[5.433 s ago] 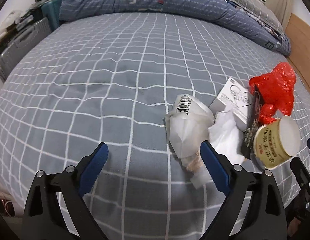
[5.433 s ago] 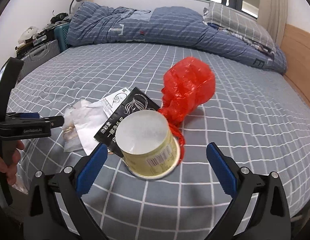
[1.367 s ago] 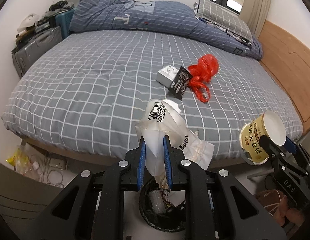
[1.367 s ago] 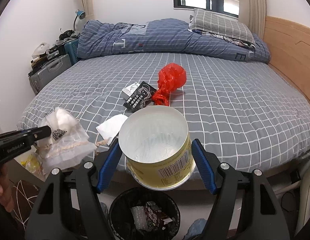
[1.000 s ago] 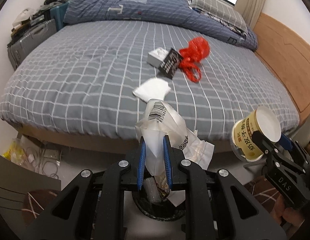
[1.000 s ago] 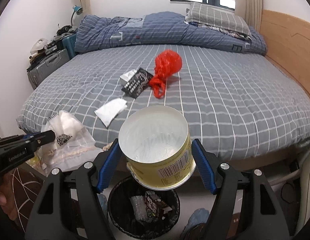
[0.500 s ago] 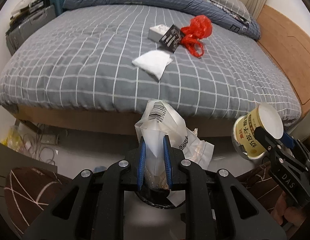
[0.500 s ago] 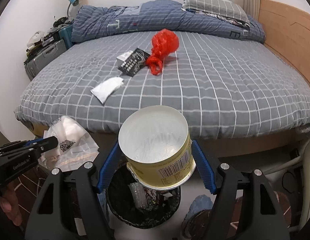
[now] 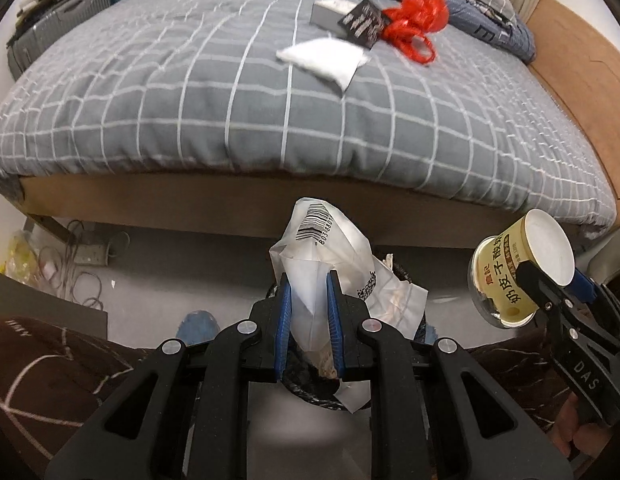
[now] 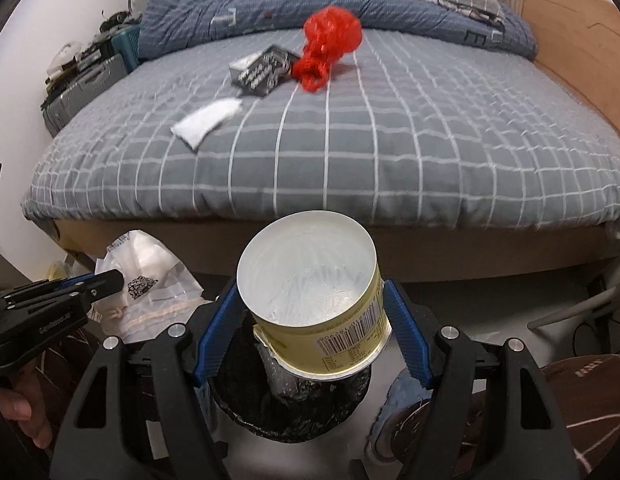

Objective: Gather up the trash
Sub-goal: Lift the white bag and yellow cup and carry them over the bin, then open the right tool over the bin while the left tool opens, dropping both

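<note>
Two claws are clamped: left claw [image 9: 309, 294] on an upright plastic bag [image 9: 324, 256], right claw [image 10: 310, 308] on a yellow tub [image 10: 310, 292], base tilted up, above the bin [image 10: 290, 412].

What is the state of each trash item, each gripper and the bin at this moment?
left gripper: shut on the clear plastic bag.
clear plastic bag: held, crumpled, above the bin.
right gripper: shut on the yellow cup.
yellow cup: held, tilted, above the bin.
bin: open, black liner, trash inside.
red plastic bag: lying on the bed.
white tissue: lying on the bed.
black packet: lying on the bed, against a small box.
</note>
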`<state>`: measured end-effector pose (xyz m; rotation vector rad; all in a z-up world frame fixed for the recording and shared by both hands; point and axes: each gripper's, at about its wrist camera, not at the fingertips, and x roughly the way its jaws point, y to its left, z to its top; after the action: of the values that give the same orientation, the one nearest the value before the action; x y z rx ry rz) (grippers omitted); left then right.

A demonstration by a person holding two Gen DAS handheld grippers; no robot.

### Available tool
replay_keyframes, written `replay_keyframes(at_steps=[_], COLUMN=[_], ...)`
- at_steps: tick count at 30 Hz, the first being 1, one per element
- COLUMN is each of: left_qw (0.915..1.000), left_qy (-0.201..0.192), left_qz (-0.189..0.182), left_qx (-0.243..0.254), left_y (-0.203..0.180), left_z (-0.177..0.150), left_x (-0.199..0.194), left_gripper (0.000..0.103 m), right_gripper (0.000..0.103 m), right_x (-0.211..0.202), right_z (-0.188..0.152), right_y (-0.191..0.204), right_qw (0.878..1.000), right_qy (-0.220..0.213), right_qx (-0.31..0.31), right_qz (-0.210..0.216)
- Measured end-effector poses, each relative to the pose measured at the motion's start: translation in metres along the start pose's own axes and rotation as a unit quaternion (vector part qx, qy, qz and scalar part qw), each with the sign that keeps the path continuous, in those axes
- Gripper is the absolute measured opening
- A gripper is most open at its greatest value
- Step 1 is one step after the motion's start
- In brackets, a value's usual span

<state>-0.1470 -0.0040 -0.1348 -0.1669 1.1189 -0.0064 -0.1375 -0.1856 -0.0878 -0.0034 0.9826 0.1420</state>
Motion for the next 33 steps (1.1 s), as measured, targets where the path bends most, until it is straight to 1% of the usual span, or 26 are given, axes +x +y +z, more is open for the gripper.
replay_keyframes(at_steps=[5, 11, 15, 18, 23, 28, 33], left_qw=[0.9998, 0.9994, 0.9988, 0.9986, 0.9979, 0.9978, 0.9971], left_qy=[0.019, 0.035, 0.048, 0.052, 0.059, 0.055, 0.056], left_qz=[-0.006, -0.007, 0.004, 0.011, 0.020, 0.025, 0.034], left_qx=[-0.007, 0.001, -0.008, -0.008, -0.020, -0.028, -0.037], left_y=[0.006, 0.001, 0.009, 0.012, 0.022, 0.029, 0.030], left_z=[-0.001, -0.003, -0.010, -0.011, -0.012, -0.011, -0.010], left_x=[0.028, 0.057, 0.076, 0.083, 0.092, 0.088, 0.086], left_gripper=[0.016, 0.016, 0.016, 0.016, 0.016, 0.016, 0.016], right_gripper=[0.068, 0.069, 0.069, 0.069, 0.069, 0.069, 0.069], right_x=[0.031, 0.061, 0.081, 0.091, 0.102, 0.108, 0.114], right_z=[-0.005, -0.012, -0.017, -0.018, -0.019, -0.015, -0.014], right_y=[0.005, 0.002, 0.003, 0.005, 0.012, 0.021, 0.031], right_qw=[1.000, 0.998, 0.996, 0.996, 0.995, 0.994, 0.992], right_qy=[0.029, 0.061, 0.085, 0.094, 0.104, 0.107, 0.120], right_qx=[-0.003, 0.001, 0.000, 0.000, -0.010, -0.018, -0.035], right_qz=[0.002, 0.000, 0.000, 0.003, 0.006, 0.014, 0.006])
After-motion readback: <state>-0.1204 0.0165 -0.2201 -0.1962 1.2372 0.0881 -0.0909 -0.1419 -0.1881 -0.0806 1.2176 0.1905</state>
